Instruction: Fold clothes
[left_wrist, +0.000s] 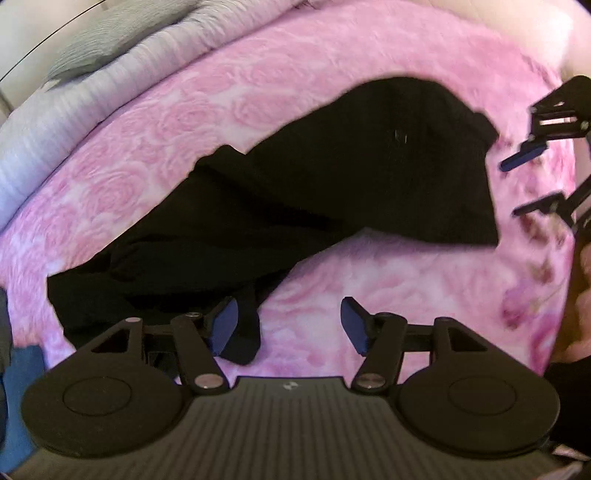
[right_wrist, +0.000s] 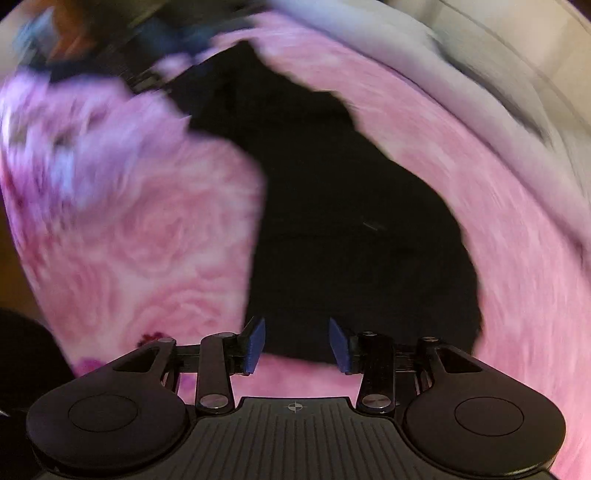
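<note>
A black garment (left_wrist: 332, 184) is seen spread across a pink rose-patterned blanket (left_wrist: 406, 288), lying crumpled and partly folded over itself, with its broader part toward the right of the left wrist view and a narrower end trailing to the lower left. The left gripper (left_wrist: 290, 325) is held with its fingers wide apart and nothing between them; its left blue pad (left_wrist: 225, 325) is seen over the trailing end of the garment, though whether they touch cannot be told, while the other pad is over bare blanket. The right gripper (right_wrist: 297, 345) is likewise spread open and empty, positioned at the near edge of the garment (right_wrist: 351, 229), which stretches away from it in the heavily blurred right wrist view. The right gripper (left_wrist: 517, 184) is also visible at the right edge of the left wrist view, just beside the garment's broad end. A grey striped bedcover (left_wrist: 74, 122) is seen beyond the blanket.
</note>
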